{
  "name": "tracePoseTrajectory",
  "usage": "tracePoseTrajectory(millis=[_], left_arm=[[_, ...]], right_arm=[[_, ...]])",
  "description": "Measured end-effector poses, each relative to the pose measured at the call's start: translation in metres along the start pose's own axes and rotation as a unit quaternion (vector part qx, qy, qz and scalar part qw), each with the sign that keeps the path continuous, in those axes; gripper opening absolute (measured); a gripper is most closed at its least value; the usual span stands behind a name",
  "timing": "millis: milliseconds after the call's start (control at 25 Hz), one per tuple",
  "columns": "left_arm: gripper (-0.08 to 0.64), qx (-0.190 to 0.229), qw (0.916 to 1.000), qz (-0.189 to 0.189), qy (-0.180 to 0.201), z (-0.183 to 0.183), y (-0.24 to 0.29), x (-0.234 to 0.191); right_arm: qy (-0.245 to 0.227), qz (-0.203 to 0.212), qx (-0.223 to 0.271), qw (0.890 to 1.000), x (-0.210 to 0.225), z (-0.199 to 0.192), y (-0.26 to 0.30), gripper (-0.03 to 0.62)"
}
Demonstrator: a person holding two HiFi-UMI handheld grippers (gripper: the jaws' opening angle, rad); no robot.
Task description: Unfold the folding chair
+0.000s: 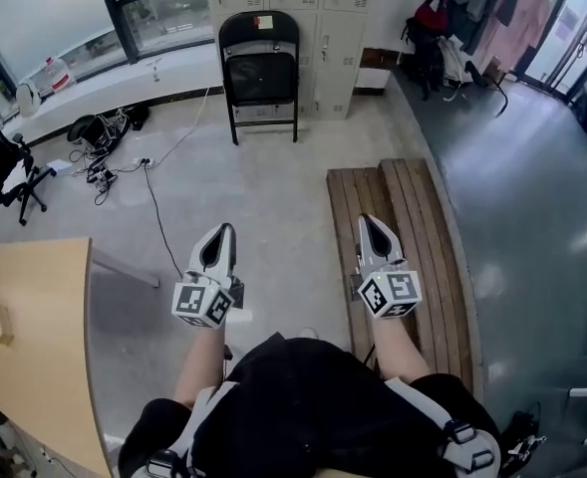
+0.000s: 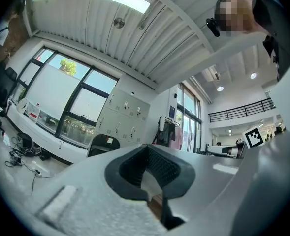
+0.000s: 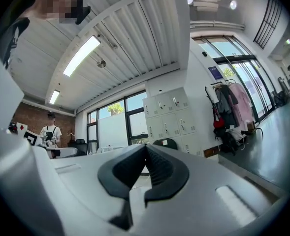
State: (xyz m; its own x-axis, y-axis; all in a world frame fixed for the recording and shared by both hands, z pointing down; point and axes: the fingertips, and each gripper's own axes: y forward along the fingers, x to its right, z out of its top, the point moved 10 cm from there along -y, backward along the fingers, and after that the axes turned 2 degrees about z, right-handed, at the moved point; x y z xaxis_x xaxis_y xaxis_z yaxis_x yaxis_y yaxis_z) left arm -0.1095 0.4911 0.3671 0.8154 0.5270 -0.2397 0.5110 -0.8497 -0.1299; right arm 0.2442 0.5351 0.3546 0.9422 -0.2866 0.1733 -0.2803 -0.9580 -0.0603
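Folding chair [image 1: 260,68] stands folded flat at the top centre of the head view, upright just in front of the lockers [image 1: 318,8] and well apart from both claws. Left claw [image 1: 221,235] and right claw [image 1: 371,225] are each pressed together with nothing between the jaws (neither touches anything). The approach should, I judge, be square-on, with one claw parting for the backrest and the other for the seat edge. Locker doors are closed, so their contents are hidden.

Black folding chair [image 1: 260,68] with glossy metal frame; slatted bare-wood pallet [image 1: 403,247]; smooth, sheened grey floor [image 1: 532,197]; matt light-wood tabletop [image 1: 39,337].
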Motion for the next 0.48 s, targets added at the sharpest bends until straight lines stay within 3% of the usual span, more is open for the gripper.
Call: tracePoseTrajectory(millis=[480], left_arm=[[-0.002,0.002,0.9982,0.061,-0.002,-0.014,0.004,0.018]], right_arm=[[0.019,0.055,0.0,0.998,0.038,0.0,0.02,0.005]])
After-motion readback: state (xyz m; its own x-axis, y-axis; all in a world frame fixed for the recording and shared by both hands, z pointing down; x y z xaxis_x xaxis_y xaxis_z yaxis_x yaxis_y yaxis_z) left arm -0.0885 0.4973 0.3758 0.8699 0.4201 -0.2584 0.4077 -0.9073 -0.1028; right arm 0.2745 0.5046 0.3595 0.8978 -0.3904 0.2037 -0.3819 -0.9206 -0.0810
